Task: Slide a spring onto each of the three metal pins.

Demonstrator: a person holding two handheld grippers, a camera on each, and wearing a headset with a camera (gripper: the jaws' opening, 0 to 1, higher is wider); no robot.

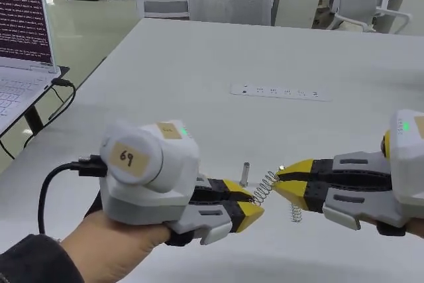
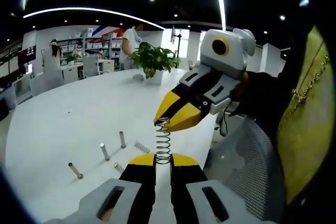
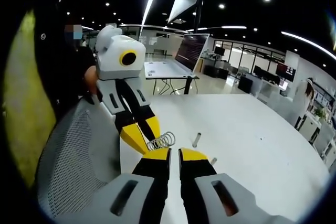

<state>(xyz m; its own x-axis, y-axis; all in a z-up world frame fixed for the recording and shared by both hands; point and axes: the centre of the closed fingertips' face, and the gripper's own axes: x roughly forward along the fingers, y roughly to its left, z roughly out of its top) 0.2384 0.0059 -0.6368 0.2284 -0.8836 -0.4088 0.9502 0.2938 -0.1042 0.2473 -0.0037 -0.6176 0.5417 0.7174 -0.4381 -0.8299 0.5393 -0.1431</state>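
One spring (image 1: 264, 187) hangs in the air above the bench (image 1: 199, 64). The L gripper (image 1: 249, 201) has its jaws pinched on one end & the R gripper (image 1: 280, 180) pinches the other. The pins (image 2: 122, 139) stand nearby on the bench. Too hard a pull could stretch the spring, or it pops out & flies off.

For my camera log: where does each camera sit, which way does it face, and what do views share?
Head view: on the headset, looking down at the table; left claw, right claw, a hand show.
Left gripper view: on left claw, facing right claw and pins; own jaws show.
Right gripper view: on right claw, facing left claw; own jaws show.
Shared: the spring between both claws.
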